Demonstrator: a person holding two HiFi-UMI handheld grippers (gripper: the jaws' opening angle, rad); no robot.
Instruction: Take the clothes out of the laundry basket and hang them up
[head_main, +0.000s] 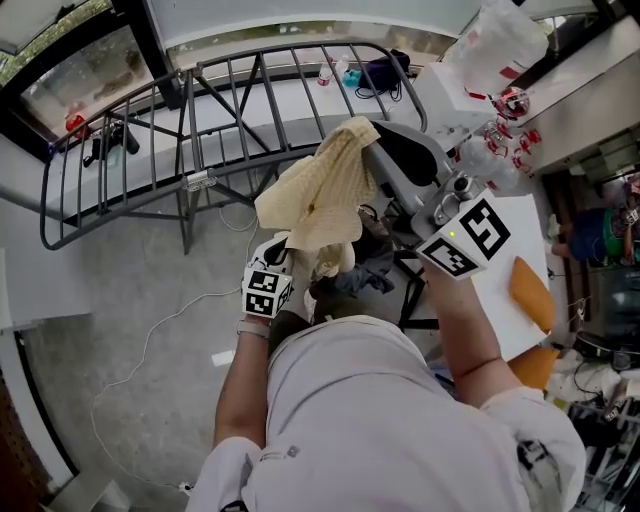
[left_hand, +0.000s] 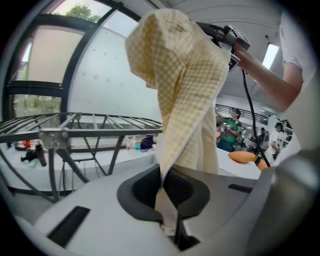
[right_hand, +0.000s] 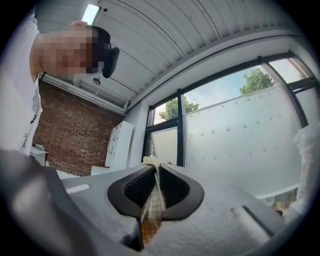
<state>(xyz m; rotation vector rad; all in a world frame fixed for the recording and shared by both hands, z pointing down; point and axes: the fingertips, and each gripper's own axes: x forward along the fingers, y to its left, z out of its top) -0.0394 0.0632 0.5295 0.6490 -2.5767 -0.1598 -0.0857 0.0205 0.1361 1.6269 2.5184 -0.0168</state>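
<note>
Left claw (left_hand: 162, 175), right claw (right_hand: 154, 167) (pinching cloth (left_hand: 185, 85)).

No word, number or brand can be read in any view. The left marker cube (head_main: 267, 291) and the right marker cube (head_main: 466, 239) carry only black-and-white square patterns, no letters. The white plastic bag (head_main: 497, 45) and the bottles (head_main: 497, 150) below it on the desk (head_main: 500, 320) bear red print, perhaps a logo, too small to make out.
</note>
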